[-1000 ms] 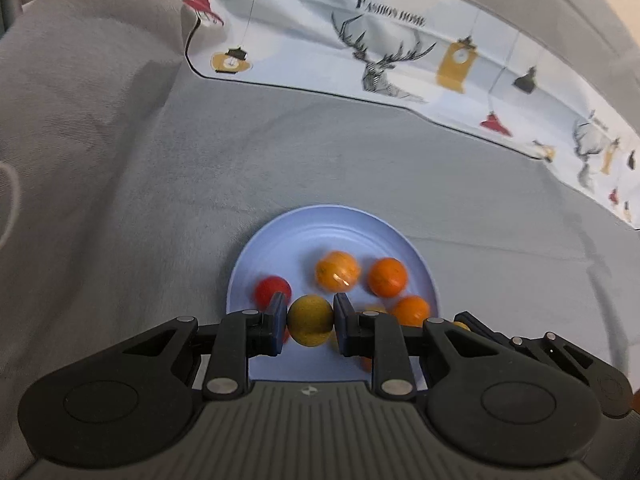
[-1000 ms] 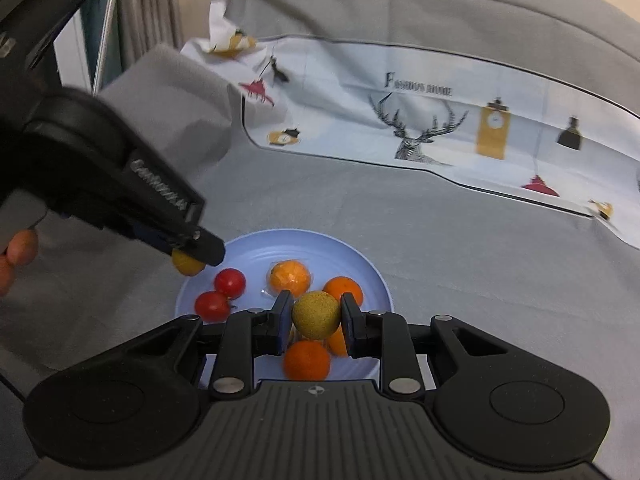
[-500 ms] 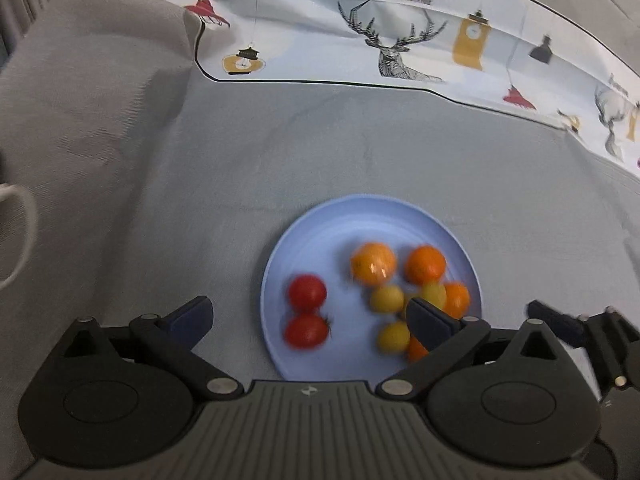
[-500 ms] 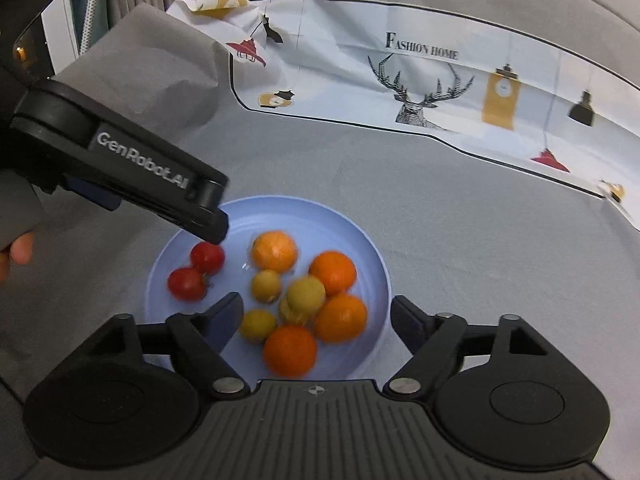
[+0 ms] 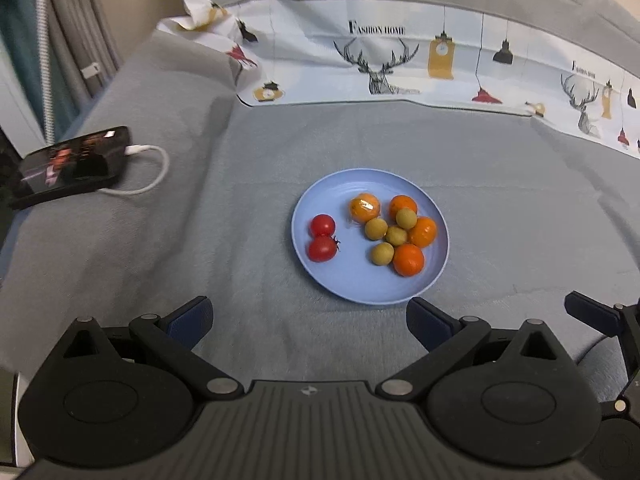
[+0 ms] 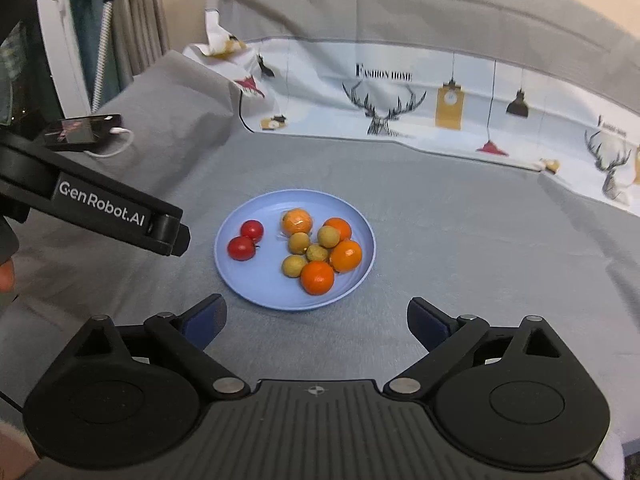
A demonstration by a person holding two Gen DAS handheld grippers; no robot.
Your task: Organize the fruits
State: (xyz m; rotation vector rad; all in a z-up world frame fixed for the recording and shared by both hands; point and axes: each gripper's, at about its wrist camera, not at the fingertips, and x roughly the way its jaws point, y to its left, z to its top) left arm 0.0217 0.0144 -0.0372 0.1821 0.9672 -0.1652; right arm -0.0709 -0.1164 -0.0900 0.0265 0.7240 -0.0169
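A: How do the two stand?
B: The left hand-held gripper (image 5: 308, 322) is spread as wide as it goes, nothing between its fingers, over bare grey cloth (image 5: 248, 280) just near of the plate (image 5: 360, 292). The right hand-held gripper (image 6: 316, 320) is wide too, its jaws opening, also empty and touching nothing

A: And the fruit?
B: All on the blue plate: two tomatoes (image 5: 322, 238) touching each other at its left, four oranges (image 5: 408, 259) and four small greenish-yellow fruits (image 5: 382, 253) bunched at its right

A: Does one view give more than the other?
B: The left view shows a phone (image 5: 68, 166) with a white cable (image 5: 150, 172) far left on the cloth, large and clear; in the right view it is small. The right view shows the left tool from the side with "GenRobot.AI" on its arm, and a bit of the person's hand (image 6: 6, 274) at the left edge. The left view catches only a finger of the right tool at its right edge. Both show the printed sheet with deer (image 5: 376, 68) at the far side
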